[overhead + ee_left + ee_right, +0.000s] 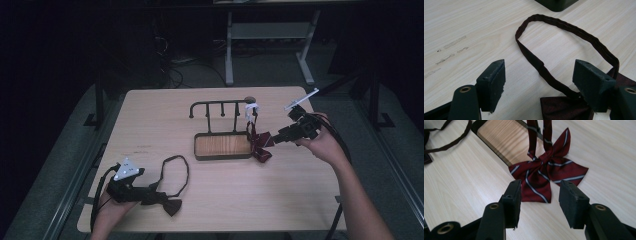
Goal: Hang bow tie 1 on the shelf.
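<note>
1. Resting at the near left of the table (150, 115), the left gripper (150, 194) sits low over a dark bow tie (167, 202), with the person's left hand (107, 202) behind it.
2. In the left gripper view its jaws stand wide apart, with bare wood and the tie's strap (554, 50) between them; the pads press on nothing.
3. That strap lies in an open loop on the tabletop, and the dark bow itself sits just under and beside the right-hand jaw in that view; I cannot tell whether that jaw touches the cloth.
4. Farther right, the right gripper (270, 140) points towards the middle of the table from the person's right hand (320, 142).
5. Its jaws are open, a fair gap between the pads, and they hold nothing.
6. A red striped bow tie (544, 176) lies flat on the wood just ahead of those jaws, apart from them.
7. The red tie's two bands run up towards a dark metal rack (220, 107) standing behind a shallow wooden tray (222, 145).
8. From the high view the red tie hangs at the rack's right end, its bow lying against the tray's right corner.
9. The two ties lie well apart, with the tray between them.
</note>
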Motion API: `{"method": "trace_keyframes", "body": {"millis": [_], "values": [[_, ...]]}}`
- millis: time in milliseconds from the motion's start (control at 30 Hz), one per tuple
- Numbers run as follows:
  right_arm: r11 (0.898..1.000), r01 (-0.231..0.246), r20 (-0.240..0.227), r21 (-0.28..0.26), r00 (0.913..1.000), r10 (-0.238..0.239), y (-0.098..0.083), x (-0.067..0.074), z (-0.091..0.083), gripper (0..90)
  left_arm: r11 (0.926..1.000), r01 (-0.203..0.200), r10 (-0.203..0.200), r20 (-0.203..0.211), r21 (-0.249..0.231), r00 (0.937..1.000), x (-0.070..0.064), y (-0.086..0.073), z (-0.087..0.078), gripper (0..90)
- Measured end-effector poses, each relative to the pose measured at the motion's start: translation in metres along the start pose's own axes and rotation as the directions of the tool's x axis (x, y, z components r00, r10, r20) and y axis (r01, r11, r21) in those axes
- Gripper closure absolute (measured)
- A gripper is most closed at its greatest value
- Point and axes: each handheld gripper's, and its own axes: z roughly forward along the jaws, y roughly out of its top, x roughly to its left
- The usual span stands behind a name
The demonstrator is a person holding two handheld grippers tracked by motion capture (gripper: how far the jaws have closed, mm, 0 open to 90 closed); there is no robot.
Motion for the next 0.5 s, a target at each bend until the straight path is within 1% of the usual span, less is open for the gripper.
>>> {"method": "trace_keyframes", "body": {"millis": [67,167,233,267,300,500], "values": [[1.0,0.001,-0.003,-0.005,1.0,-0.001,-0.003,0.001,0.001,51.6,1.0,-0.001,0.001,0.001,-0.002,1.0,0.0,0.0,0.0,26.9],[1.0,0.0,-0.005,0.007,1.0,0.0,-0.008,0.002,0.004,51.3,1.0,-0.002,0.002,0.001,-0.006,1.0,-0.001,0.001,0.0,26.9],[1.0,0.002,-0.006,0.005,1.0,-0.002,-0.01,0.002,0.005,51.1,1.0,-0.002,0.002,0.001,-0.005,1.0,-0.001,0.001,0.0,26.9],[1.0,-0.004,-0.006,0.012,1.0,0.004,-0.011,0.003,0.005,50.8,1.0,0.002,-0.002,0.001,-0.007,1.0,-0.001,0.0,0.0,26.9],[1.0,0.001,-0.005,0.007,1.0,-0.001,-0.013,0.003,0.006,50.8,1.0,0.002,-0.002,0.0,-0.007,1.0,-0.001,0.0,0.0,26.9],[1.0,-0.002,-0.012,0.005,0.9999,0.002,-0.018,0.004,0.008,50.0,1.0,0.002,-0.002,-0.002,-0.007,1.0,-0.001,0.001,0.0,26.9]]}}
